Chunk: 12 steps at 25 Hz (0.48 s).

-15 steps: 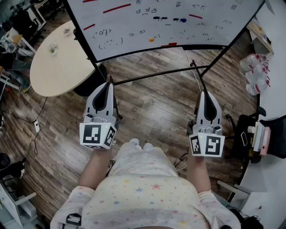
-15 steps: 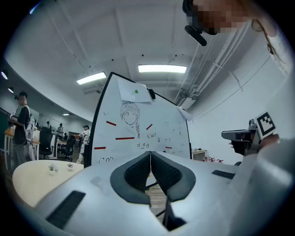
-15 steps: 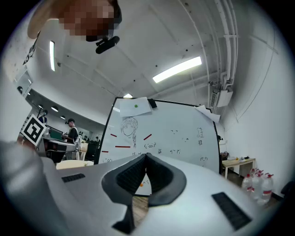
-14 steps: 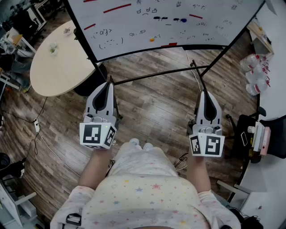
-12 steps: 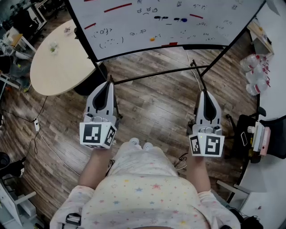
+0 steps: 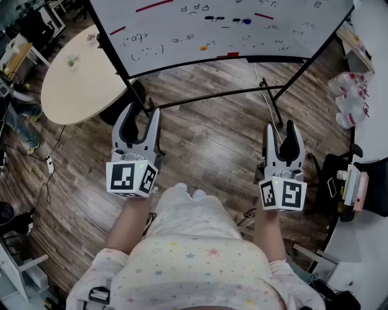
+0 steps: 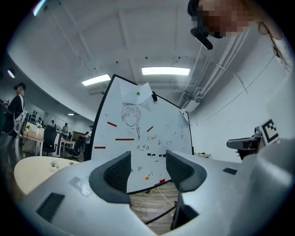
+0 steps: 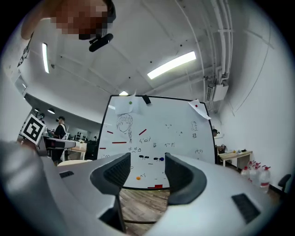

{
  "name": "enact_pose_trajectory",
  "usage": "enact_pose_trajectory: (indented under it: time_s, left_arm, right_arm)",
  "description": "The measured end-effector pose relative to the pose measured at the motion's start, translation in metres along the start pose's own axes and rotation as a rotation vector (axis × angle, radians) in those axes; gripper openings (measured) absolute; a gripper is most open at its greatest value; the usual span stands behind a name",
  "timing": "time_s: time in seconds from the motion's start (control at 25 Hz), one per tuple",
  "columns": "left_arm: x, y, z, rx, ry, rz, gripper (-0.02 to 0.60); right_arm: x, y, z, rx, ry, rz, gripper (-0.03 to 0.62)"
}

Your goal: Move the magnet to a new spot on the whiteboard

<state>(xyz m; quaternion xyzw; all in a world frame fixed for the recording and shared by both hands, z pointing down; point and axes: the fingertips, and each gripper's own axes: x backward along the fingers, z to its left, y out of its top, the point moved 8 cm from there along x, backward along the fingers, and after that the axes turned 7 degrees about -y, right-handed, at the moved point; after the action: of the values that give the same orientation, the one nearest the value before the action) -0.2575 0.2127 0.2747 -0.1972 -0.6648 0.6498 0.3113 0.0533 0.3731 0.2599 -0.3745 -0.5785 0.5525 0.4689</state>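
A whiteboard (image 6: 291,15) on a black stand rises ahead, covered in doodles and red bars. On it sit a small orange round magnet (image 6: 204,47) low in the middle, a blue one (image 6: 245,21) and black ones (image 6: 213,18) higher up. My left gripper (image 6: 139,114) and right gripper (image 6: 281,130) are held over the wooden floor, well short of the board, both open and empty. Between the left gripper's (image 7: 148,168) jaws I see the orange magnet (image 7: 147,177). The right gripper (image 8: 146,170) frames the orange magnet (image 8: 138,178) and blue magnet (image 8: 160,158).
A round beige table (image 6: 76,82) stands to the left of the board. The stand's black legs (image 6: 270,100) reach across the floor toward the right gripper. Water bottles (image 6: 348,100) and a black cart (image 6: 342,181) line the right side. Cables trail on the floor at left.
Both grippers' jaws have gone from shut to open. The board has slid slightly upward in the head view.
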Motion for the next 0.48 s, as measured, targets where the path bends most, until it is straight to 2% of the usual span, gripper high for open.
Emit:
enact_pose_trajectory:
  time_s: [0.12,0.28,0.48]
  left_arm:
    - [0.000,-0.002,-0.009,-0.010,0.015,-0.021,0.236]
    - [-0.012,-0.008,-0.017,-0.018,0.006,0.011,0.245]
    - [-0.037,-0.015,-0.007,-0.015,0.057,-0.007,0.252]
  right_arm:
    - [0.001,-0.003,-0.008,-0.012,0.001,-0.003,0.246]
    - [-0.003,-0.005,-0.017,-0.026,0.003,-0.003,0.264]
    - [-0.027,-0.011,-0.019,-0.022,0.011,0.003,0.267]
